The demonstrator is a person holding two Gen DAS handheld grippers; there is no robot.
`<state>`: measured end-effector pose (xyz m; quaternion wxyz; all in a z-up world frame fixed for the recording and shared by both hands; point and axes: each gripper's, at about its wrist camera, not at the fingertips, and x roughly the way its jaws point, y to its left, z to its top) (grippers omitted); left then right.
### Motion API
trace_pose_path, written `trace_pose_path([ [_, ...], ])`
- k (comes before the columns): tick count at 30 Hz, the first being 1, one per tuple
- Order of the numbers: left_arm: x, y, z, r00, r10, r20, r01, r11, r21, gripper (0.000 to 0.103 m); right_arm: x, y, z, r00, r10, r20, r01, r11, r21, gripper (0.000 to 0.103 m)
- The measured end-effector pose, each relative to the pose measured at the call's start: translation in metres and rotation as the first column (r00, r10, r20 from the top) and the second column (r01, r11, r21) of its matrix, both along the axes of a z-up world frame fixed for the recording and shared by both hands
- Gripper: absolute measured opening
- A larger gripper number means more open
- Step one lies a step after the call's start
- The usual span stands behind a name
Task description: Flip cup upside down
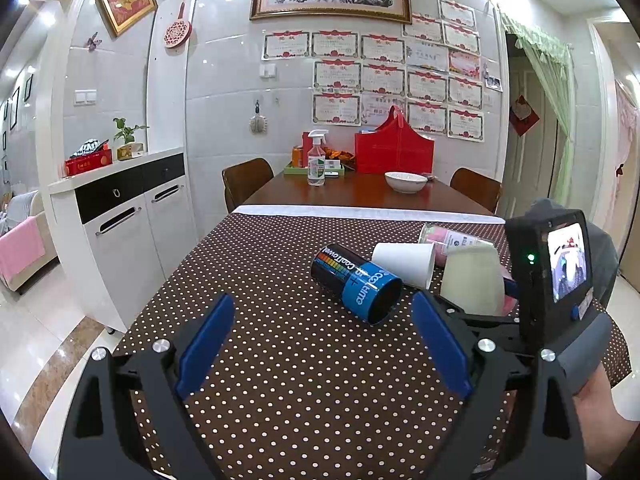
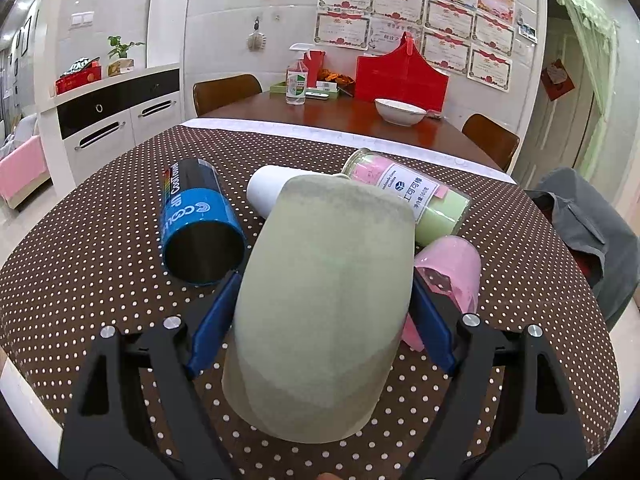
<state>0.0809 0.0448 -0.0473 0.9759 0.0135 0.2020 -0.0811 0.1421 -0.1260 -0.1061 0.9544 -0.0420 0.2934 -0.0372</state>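
A pale green cup (image 2: 320, 304) stands upside down on the dotted tablecloth, rim on the cloth, base up. My right gripper (image 2: 320, 308) has its blue pads on both sides of the cup and is shut on it. The cup also shows in the left wrist view (image 1: 474, 280), with the right gripper's body behind it. My left gripper (image 1: 324, 344) is open and empty above the cloth, nearer than a blue and black can (image 1: 356, 282) that lies on its side.
A white paper cup (image 1: 404, 262), a clear jar with pink and green contents (image 2: 404, 196) and a pink cup (image 2: 452, 276) lie beside the green cup. A white bowl (image 1: 405, 181), a spray bottle (image 1: 317, 160) and a red bag (image 1: 394, 150) stand on the far table.
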Motion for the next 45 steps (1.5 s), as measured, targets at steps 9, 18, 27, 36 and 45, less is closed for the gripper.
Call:
trace_pose_path([
  [9,-0.003,0.000,0.002,1.000,0.007,0.002,-0.007,1.000,-0.001,0.089,-0.021,0.005,0.012,0.999,0.036,0.014,-0.037,0.999,0.023,0.093],
  [18,-0.009,-0.003,0.009,1.000,0.007,0.015,-0.007,1.000,0.001,0.089,-0.031,0.004,0.018,0.997,0.076,0.011,-0.076,0.995,0.064,0.097],
  [27,-0.010,-0.008,0.013,0.999,0.045,-0.005,-0.045,0.999,0.011,0.089,-0.042,-0.007,0.031,0.997,0.066,0.041,-0.070,0.993,0.095,0.097],
  [36,-0.020,-0.020,0.025,0.998,0.050,0.023,-0.051,0.998,0.029,0.090,-0.058,-0.034,0.059,0.994,0.059,0.086,-0.073,0.983,0.166,0.097],
  [45,-0.030,-0.034,0.037,0.997,0.048,0.057,-0.050,0.998,0.044,0.090,-0.077,-0.046,0.085,0.993,0.050,0.109,-0.072,0.976,0.204,0.097],
])
